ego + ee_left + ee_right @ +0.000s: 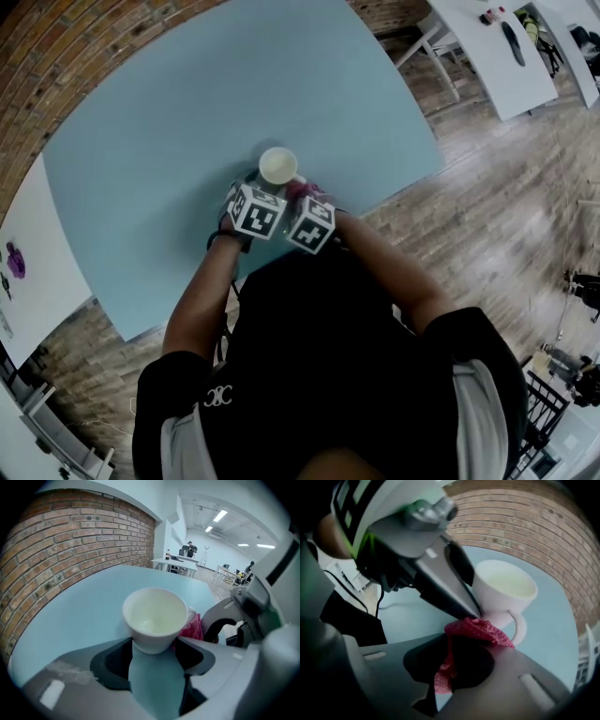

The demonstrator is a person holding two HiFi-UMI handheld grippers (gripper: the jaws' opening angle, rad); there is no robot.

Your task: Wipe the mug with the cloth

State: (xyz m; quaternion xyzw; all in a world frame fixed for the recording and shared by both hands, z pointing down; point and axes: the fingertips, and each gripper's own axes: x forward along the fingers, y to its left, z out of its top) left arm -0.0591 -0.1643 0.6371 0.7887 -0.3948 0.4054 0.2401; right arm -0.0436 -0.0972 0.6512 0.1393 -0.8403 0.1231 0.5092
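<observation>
The mug (278, 167) stands upright at the middle of the pale blue table (169, 141), the left gripper (154, 645) clamped on its lower body; the right gripper (471, 641) is closed on the red cloth (476, 629), which touches the mug by its handle; the left gripper's jaw covers the mug's left side in the right gripper view; brick wall (47, 56) upper left, white tables (487, 66) upper right; a shirt emblem (217, 397), lower left, is too small to read.

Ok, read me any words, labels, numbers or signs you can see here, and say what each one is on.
No readable words or numbers in any view.
Marker cubes: black-and-white square patterns only, no letters.
Shirt emblem: white, too small to read.
Mug and cloth: no print visible.
</observation>
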